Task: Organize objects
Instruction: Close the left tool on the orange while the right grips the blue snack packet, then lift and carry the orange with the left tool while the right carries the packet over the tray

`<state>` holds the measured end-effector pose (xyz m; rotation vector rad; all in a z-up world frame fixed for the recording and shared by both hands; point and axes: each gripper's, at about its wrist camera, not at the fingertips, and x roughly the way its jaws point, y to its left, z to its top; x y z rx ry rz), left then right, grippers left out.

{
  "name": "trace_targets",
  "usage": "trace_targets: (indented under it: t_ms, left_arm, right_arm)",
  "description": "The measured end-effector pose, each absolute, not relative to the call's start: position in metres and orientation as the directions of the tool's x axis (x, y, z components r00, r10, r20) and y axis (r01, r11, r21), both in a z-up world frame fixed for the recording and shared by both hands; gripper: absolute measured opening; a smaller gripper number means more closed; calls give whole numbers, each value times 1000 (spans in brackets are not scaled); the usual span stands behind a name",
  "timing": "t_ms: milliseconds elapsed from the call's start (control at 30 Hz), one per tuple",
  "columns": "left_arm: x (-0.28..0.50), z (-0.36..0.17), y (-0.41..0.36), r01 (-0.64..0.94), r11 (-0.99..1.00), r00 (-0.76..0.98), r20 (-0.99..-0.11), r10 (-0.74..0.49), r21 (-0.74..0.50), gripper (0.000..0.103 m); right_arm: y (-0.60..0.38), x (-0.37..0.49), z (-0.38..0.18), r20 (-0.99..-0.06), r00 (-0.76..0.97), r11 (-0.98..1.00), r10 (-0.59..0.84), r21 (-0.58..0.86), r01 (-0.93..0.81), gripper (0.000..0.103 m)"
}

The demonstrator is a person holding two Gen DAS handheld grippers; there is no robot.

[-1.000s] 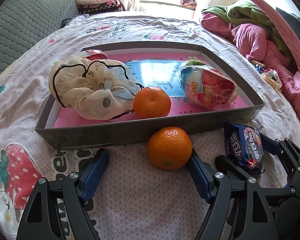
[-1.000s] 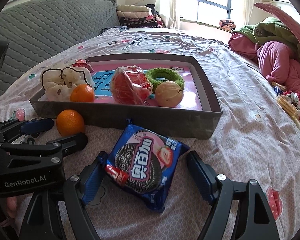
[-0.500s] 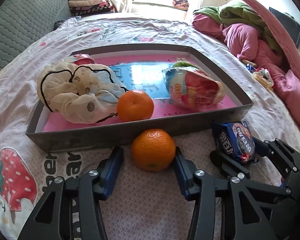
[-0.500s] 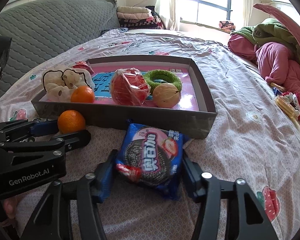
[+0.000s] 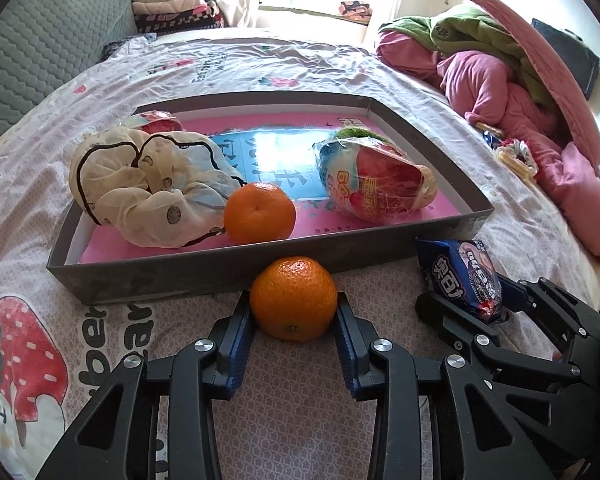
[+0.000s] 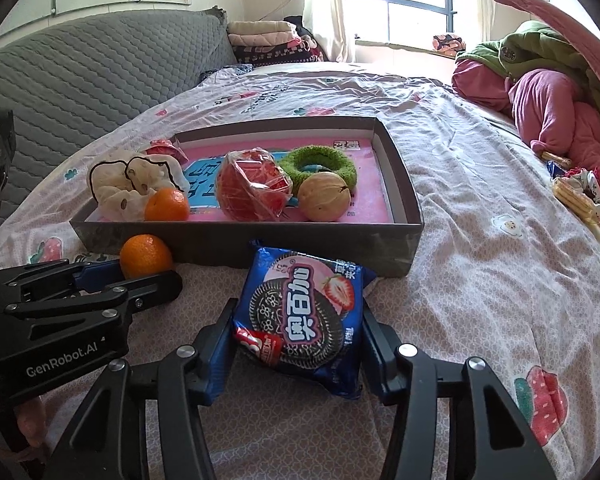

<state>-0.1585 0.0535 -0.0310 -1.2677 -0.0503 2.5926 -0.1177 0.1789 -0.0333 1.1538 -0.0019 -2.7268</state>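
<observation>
The left gripper has just closed onto the loose mandarin beside the tray. The right gripper pinches the cookie packet, seemingly with both pads touching.

The left gripper is a black plastic linkage frame with triangular cut-outs, round silver screw heads at its pivots, and ribbed blue pads lining both fingers. The right gripper is built alike (same silver screws, same blue pads). Seen beside the right gripper, the left gripper's flat black side reads "GenRobot.AI" in white lettering.
</observation>
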Motion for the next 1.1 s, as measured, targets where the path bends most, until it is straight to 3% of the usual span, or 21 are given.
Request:
trace_targets:
  t_ms: [1100]
  left_arm:
    - [-144, 2, 36, -197, -973, -664, -714, 222, -120, 39]
  right_arm:
    - [169, -98, -5, -616, -767, -976, -181, 15, 218, 54]
